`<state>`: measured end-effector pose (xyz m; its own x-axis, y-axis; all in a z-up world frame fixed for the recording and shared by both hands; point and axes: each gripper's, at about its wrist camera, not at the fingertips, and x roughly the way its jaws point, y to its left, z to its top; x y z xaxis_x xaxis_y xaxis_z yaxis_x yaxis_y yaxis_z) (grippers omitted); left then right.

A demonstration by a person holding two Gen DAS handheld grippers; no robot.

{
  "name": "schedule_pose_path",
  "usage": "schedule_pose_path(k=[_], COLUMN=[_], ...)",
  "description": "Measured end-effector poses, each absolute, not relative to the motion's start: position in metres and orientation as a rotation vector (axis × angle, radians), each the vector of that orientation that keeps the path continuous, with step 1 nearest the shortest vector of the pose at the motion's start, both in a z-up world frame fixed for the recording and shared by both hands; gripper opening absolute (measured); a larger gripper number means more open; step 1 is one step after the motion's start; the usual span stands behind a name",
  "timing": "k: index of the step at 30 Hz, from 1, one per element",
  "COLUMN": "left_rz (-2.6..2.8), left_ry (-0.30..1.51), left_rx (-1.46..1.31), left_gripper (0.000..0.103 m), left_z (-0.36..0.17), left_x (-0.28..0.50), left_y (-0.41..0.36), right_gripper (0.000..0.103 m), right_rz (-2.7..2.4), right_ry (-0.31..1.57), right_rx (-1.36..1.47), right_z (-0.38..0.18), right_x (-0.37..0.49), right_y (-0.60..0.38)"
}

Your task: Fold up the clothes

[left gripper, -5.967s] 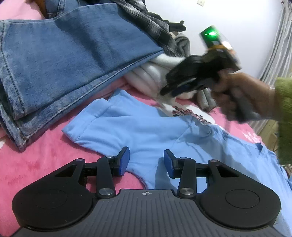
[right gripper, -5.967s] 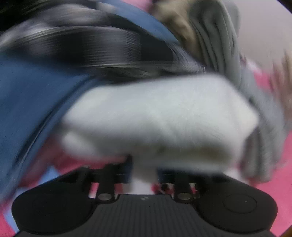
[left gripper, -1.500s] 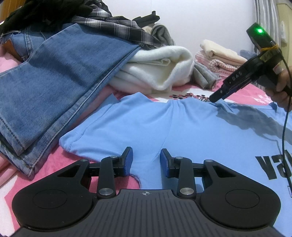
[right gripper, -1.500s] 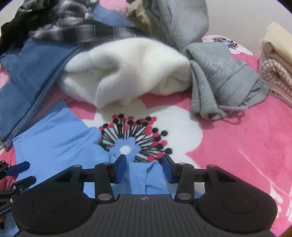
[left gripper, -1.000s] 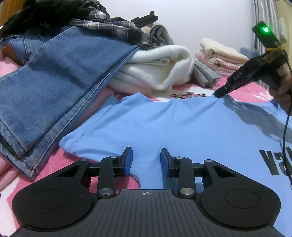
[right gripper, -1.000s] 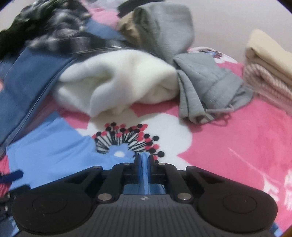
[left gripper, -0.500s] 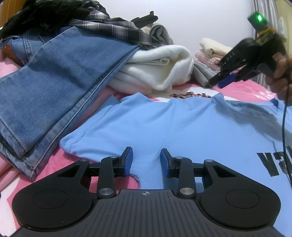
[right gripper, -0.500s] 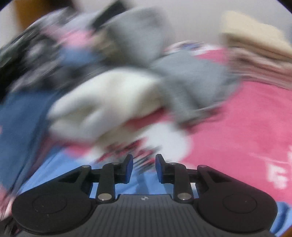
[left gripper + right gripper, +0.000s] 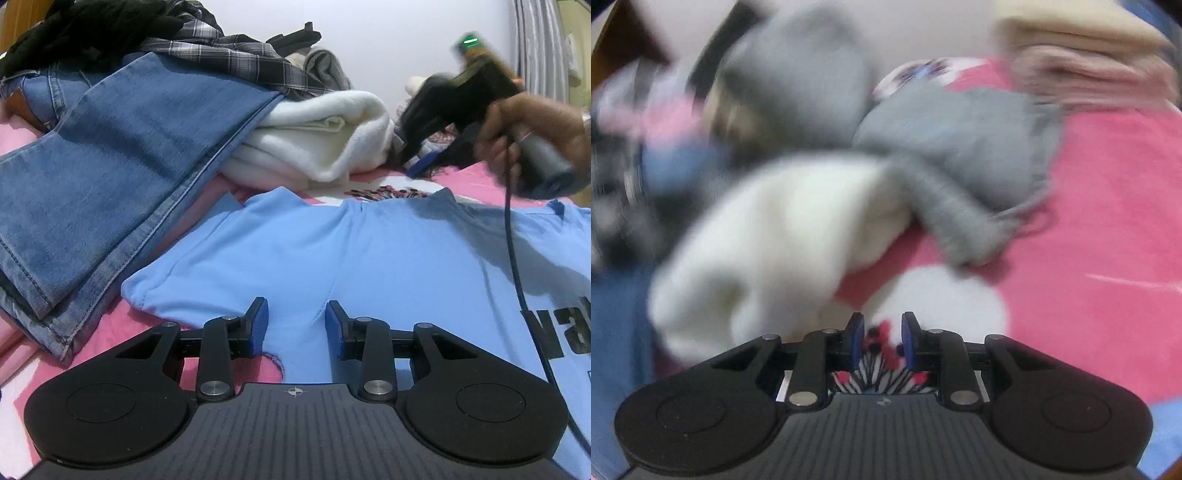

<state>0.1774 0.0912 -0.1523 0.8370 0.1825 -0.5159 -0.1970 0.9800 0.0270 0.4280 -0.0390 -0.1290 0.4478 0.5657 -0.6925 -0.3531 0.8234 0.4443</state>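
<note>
a light blue t-shirt (image 9: 388,266) lies spread flat, print side up, on a pink floral bedspread (image 9: 1108,221), one short sleeve pointing toward the jeans (image 9: 122,177) and the white fleece (image 9: 325,136) piled beside it. the left gripper (image 9: 297,325) hovers low over the shirt's near edge by the underarm seam, its blue pads apart with nothing between them. the right gripper (image 9: 882,339) is above the flower print of the bedspread, beyond the shirt's far edge, its fingers parted by a narrow gap and holding nothing; its view is blurred by motion. the shirt lying flat would fit either smoothing before a fold or a garment just laid out. judged from this, a neat fold calls for pinching both layers at matching points along one side, keeping the fabric taut between the two grippers, and staying clear of the jeans hem and the trailing cable (image 9: 517,266).
</note>
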Motion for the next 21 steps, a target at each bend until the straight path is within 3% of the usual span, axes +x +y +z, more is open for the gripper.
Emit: schedule_pose_path(k=[14,21], left_rz=[0.194,0.151], left_ry=[0.527,0.512], left_rx=[-0.037,-0.080], left_gripper=[0.044,0.048], left_z=[-0.114,-0.057], left_x=[0.166,0.123], left_y=[0.105,0.112], right_gripper=[0.027,0.028], right_rz=[0.416,0.302], right_ry=[0.851,0.860], right_rx=[0.376,0.414], right_z=[-0.037,-0.013], right_x=[0.300,0.209], right_y=[-0.258,-0.336])
